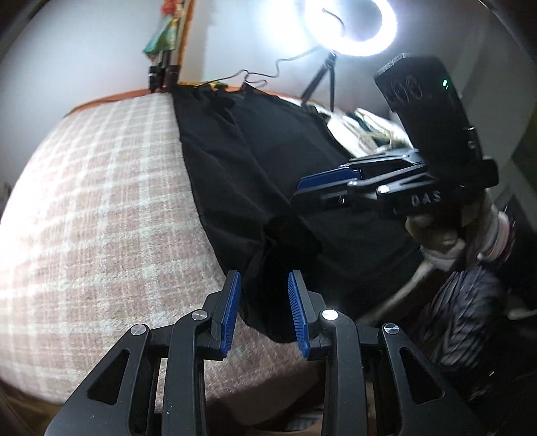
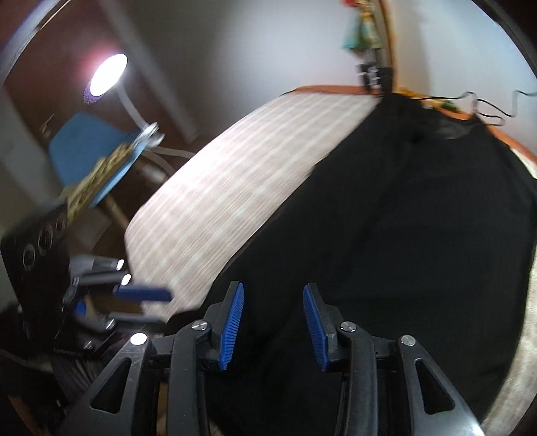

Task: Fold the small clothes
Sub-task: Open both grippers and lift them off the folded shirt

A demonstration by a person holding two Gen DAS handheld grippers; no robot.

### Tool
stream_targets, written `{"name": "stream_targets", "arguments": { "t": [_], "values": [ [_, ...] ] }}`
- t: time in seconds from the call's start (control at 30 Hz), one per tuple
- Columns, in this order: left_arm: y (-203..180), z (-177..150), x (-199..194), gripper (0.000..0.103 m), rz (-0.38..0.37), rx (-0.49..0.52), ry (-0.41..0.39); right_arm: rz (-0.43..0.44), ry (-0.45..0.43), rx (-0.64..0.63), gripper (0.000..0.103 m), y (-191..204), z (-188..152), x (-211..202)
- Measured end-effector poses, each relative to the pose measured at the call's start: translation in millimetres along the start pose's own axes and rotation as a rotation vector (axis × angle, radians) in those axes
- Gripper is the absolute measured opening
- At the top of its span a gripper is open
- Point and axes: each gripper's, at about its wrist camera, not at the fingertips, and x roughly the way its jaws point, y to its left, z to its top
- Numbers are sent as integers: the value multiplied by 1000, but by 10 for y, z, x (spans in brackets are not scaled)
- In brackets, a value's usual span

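One ring light, plaid blanket, black garment

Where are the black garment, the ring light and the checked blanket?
black garment (image 1: 268,161): left wrist view, middle of the cloth.
ring light (image 1: 386,37): left wrist view, glowing ring's right side.
checked blanket (image 1: 100,201): left wrist view, bare patch left of the garment.

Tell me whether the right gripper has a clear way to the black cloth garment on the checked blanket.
Probably yes: the right gripper hangs open just over the black cloth garment, nothing between.
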Motion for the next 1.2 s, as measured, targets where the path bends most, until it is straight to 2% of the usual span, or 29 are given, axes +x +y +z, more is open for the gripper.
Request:
{"name": "stream_targets", "arguments": {
  "t": [0.23,0.27,0.33,0.37,0.4,0.43,0.7,0.83,0.97,1.1,1.2],
  "values": [
    [13,-62,138,28,60,38,35,-13,35,-141,39,349,-147,170],
    [20,-73,155,27,66,43,38,-14,40,-161,36,391,-163,194],
    [32,-89,163,12,76,47,39,-31,44,-185,17,411,-173,208],
    [43,-94,168,6,70,46,40,-49,43,-197,11,432,-185,219],
    [49,-106,156,5,66,45,35,-55,41,-205,4,447,-195,218],
    [58,-118,134,4,61,45,30,-58,34,-215,3,463,-205,196],
    [31,-388,24,2,58,58,53,-86,-15,-318,2,608,-388,-87],
    [-20,-486,-1,2,32,78,68,-120,24,-388,2,651,-607,4],
    [-59,-524,-39,2,46,96,86,-118,60,-415,3,617,-741,-9],
    [-52,-446,-190,2,35,78,39,-92,70,-422,20,595,-803,-156],
    [-76,-272,-270,10,43,87,-30,-60,40,-391,20,566,-823,-309]
  ]
}}
